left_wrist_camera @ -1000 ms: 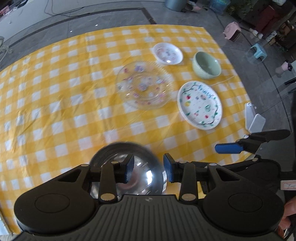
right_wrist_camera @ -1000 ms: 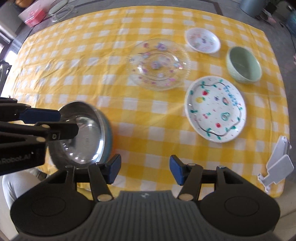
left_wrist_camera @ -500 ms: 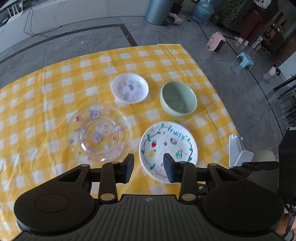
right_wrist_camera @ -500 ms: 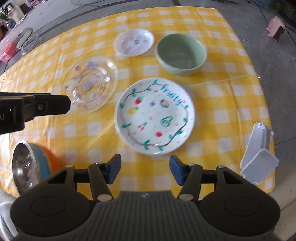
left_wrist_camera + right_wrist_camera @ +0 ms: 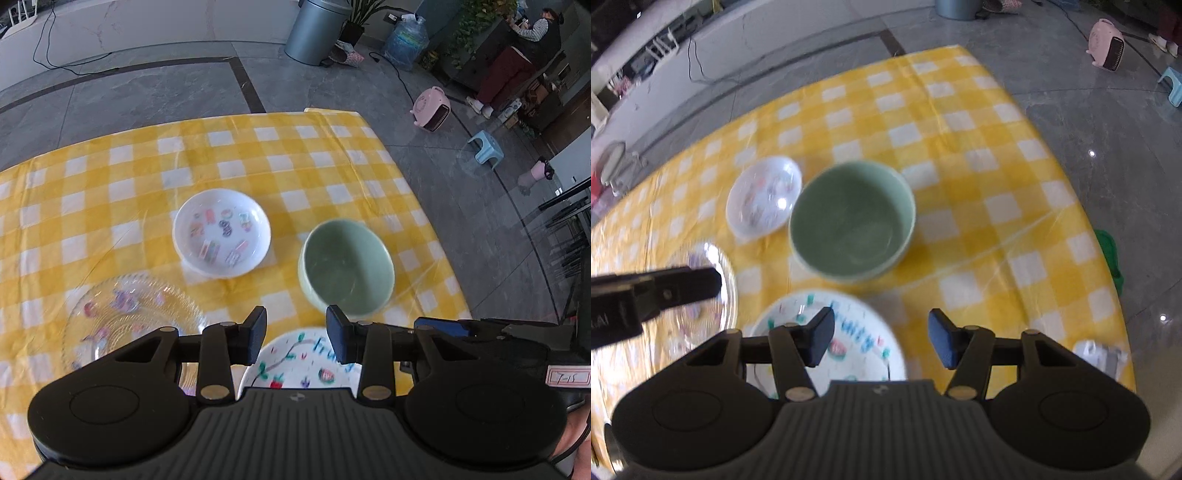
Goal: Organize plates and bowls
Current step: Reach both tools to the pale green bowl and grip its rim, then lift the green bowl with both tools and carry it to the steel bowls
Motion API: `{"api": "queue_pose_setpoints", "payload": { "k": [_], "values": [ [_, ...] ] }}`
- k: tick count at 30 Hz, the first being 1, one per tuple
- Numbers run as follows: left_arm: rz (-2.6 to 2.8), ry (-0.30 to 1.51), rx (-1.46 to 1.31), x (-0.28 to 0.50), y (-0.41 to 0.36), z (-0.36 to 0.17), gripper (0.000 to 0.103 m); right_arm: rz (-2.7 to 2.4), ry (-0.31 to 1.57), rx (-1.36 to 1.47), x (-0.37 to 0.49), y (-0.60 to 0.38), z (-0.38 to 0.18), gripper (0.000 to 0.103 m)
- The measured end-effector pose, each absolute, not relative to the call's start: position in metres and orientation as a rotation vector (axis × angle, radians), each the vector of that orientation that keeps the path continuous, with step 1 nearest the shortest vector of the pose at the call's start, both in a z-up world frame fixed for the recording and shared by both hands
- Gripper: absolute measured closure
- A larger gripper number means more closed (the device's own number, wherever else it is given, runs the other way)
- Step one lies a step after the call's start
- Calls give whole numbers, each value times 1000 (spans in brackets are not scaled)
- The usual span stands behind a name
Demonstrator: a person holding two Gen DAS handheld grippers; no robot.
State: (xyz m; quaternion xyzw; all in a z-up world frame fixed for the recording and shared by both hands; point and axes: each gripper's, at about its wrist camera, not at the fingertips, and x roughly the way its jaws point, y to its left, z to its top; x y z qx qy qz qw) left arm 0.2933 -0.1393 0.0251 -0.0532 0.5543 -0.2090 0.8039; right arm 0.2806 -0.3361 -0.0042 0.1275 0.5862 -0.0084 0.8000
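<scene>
A pale green bowl (image 5: 347,269) stands on the yellow checked table, also in the right wrist view (image 5: 853,221). A small white patterned dish (image 5: 221,232) lies left of it (image 5: 762,197). A clear glass plate (image 5: 125,317) lies near left (image 5: 701,288). A white plate with fruit drawings (image 5: 306,369) lies nearest, under both grippers (image 5: 846,347). My left gripper (image 5: 296,334) is open and empty above the fruit plate's far edge. My right gripper (image 5: 881,341) is open and empty, just short of the green bowl.
The table's right edge (image 5: 436,236) drops to a grey stone floor. A white plastic object (image 5: 1100,358) lies at the near right corner. A bin (image 5: 317,31), a pink heater (image 5: 432,109) and a blue stool (image 5: 485,144) stand on the floor beyond.
Both grippers have moved right and forward, away from the steel bowl, towards the green bowl and fruit plate. The steel bowl has left both views. Both stay open.
</scene>
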Motion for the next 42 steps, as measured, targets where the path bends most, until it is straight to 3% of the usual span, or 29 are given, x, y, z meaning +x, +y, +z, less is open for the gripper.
{"api": "queue_pose_setpoints", "payload": {
  "k": [10, 13, 14, 21, 28, 42],
  "values": [
    [-429, 1205, -123, 325, -169, -6, 65, -56, 1213, 278, 324, -349, -19, 53],
    [-428, 1221, -126, 329, -173, -16, 67, -54, 1243, 304, 331, -351, -30, 75],
    [-425, 1223, -121, 330, -175, -19, 67, -62, 1253, 317, 333, -352, -34, 77],
    [-409, 1245, -116, 336, -179, -33, 77, -75, 1279, 294, 342, -351, -50, 83],
    [-402, 1246, -91, 336, -183, -39, 94, -63, 1299, 284, 346, -348, -59, 90],
    [-371, 1249, -84, 316, -167, -14, 96, -29, 1293, 268, 332, -338, -36, 94]
  ]
}}
